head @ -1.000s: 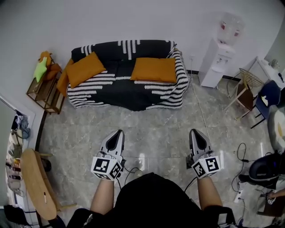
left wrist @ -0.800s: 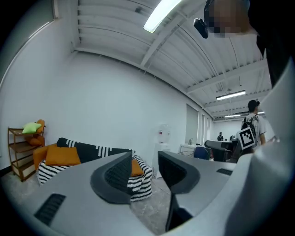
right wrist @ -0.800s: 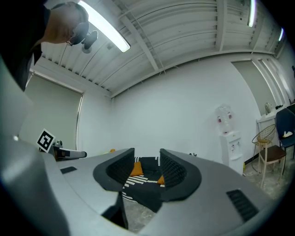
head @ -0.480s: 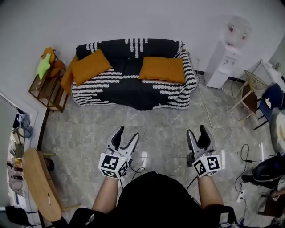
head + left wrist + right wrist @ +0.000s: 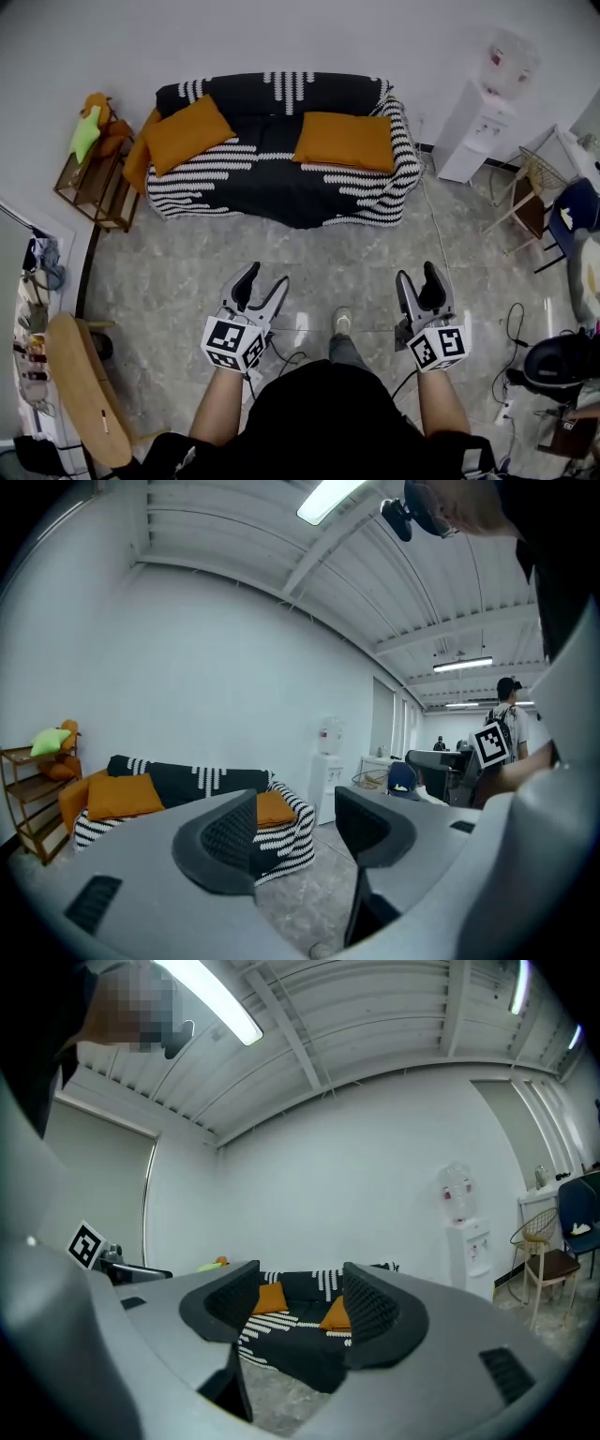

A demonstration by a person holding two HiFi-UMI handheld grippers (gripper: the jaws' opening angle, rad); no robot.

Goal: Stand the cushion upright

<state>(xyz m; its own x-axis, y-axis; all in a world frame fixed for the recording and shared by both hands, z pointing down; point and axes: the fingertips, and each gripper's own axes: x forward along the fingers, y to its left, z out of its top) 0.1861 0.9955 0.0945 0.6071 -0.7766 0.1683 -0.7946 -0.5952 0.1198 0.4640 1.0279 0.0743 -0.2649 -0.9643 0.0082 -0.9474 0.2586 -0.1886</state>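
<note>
- Our left claw [image 5: 264, 277] and right claw [image 5: 419, 273], just opened, gape empty, well short of the sofa [image 5: 281, 187].
- The cushion [image 5: 344, 141] on it lies flat, untouched.

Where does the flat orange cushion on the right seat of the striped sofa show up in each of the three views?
Head view: the flat orange cushion lies upper centre, on the black-and-white striped sofa.
Left gripper view: lower centre, seen between the jaws.
Right gripper view: lower centre, partly behind the right-hand jaw.
Shared landmark: the white water dispenser stands right of the sofa in every view.
</note>
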